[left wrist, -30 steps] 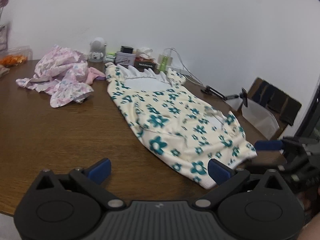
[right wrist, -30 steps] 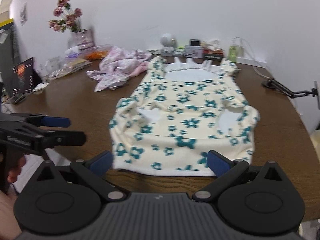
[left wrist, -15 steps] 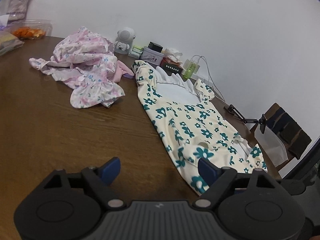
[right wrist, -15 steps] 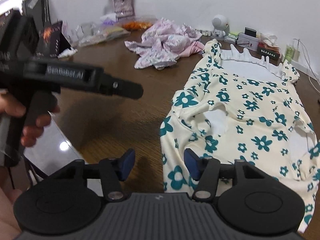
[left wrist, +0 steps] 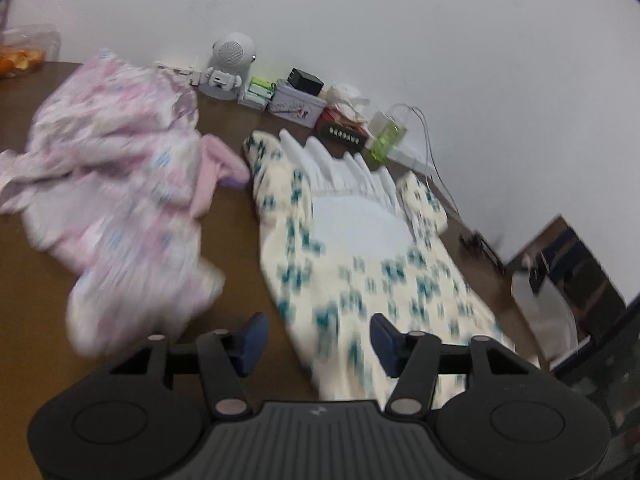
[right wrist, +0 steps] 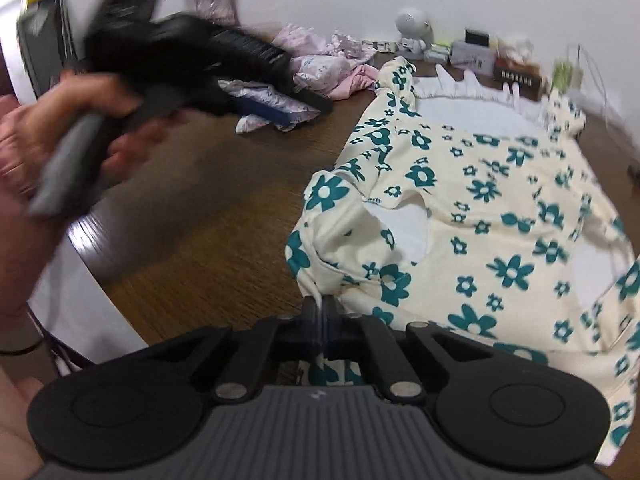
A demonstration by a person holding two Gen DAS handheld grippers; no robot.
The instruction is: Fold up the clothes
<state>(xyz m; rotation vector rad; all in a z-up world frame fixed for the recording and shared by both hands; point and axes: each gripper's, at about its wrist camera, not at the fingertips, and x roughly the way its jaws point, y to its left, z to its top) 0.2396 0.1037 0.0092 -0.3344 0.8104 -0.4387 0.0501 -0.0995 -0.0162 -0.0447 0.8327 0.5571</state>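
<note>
Right wrist view: the left gripper [right wrist: 280, 108] is closing its jaws on nothing above the table [right wrist: 192, 240], while the right gripper [right wrist: 320, 316] is pinching the flat floral garment's [right wrist: 500, 208] near-left hem. Uneven lifting could bunch the fold.

Before you: a dark wood-grain counter [right wrist: 208, 216]. A cream garment with teal flowers [right wrist: 500, 216] lies spread flat on it; a crumpled pink floral garment [left wrist: 116, 184] lies just beside it. Along the far edge by the wall stand a small white robot figure [left wrist: 230, 66], a tin box [left wrist: 296, 102] and a green bottle [left wrist: 386, 136].
</note>
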